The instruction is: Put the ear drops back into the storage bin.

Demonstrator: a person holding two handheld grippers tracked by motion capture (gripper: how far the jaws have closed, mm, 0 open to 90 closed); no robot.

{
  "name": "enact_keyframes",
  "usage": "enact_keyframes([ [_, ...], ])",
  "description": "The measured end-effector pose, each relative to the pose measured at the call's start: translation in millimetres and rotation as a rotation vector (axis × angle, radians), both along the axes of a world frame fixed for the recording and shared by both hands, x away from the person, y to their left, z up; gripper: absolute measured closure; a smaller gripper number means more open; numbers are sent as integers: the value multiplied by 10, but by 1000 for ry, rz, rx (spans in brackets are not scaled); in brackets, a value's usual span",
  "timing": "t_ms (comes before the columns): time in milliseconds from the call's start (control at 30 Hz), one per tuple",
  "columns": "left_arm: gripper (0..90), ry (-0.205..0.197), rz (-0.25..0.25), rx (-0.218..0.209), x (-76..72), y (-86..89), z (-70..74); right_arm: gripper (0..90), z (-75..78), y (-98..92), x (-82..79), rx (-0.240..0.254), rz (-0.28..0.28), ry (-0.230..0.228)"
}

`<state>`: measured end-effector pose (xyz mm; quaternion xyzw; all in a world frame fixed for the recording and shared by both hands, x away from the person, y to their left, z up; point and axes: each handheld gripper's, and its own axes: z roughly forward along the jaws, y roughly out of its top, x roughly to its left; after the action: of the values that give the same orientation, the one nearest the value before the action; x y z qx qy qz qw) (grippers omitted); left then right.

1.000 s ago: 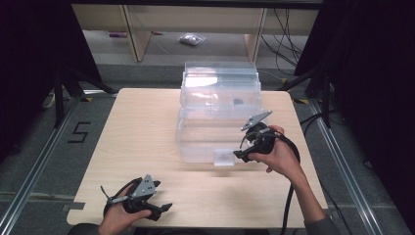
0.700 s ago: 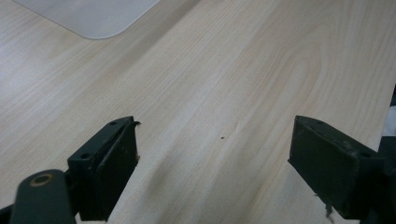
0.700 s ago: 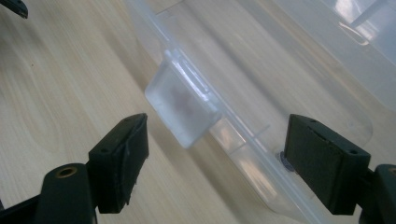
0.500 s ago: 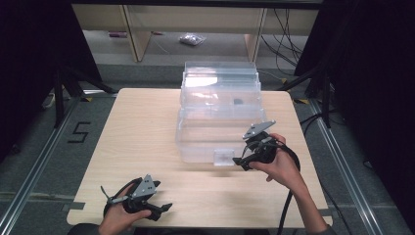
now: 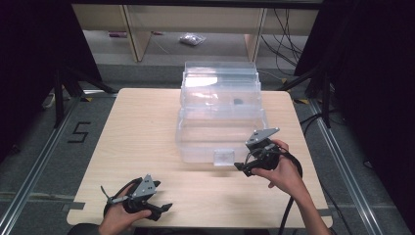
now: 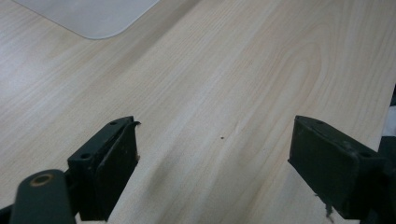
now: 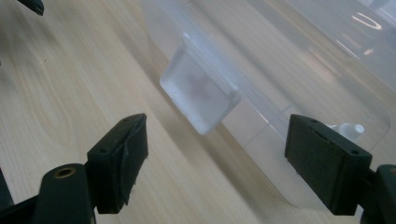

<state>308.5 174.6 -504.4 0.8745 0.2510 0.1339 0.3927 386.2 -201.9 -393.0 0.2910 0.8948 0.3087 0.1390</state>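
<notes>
Right gripper view: right gripper (image 7: 212,154) jaws apart, lined up on box latch (image 7: 201,95), frame centre. Next: close in, grip latch. Left gripper (image 6: 215,172) apart, idle.

Bright overhead light, dark surroundings, soft blurry gripper views

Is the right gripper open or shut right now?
Open: the right gripper has its jaws wide apart, aimed at the box's latch, touching nothing.

Clear latched plastic box (image 5: 220,117) mid-table
</notes>
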Motion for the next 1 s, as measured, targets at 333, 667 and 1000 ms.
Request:
enact_keyframes([
  [333, 148, 1, 0, -2, -1, -1, -1, 222, -13, -35, -75, 14, 29, -12],
  [667, 148, 0, 1, -1, -1, -1, 0, 219, -57, -65, -155, 28, 18, -7],
  [1000, 148, -2, 2, -1, -1, 0, 2, 214, -152, -81, -247, 49, 23, -8],
])
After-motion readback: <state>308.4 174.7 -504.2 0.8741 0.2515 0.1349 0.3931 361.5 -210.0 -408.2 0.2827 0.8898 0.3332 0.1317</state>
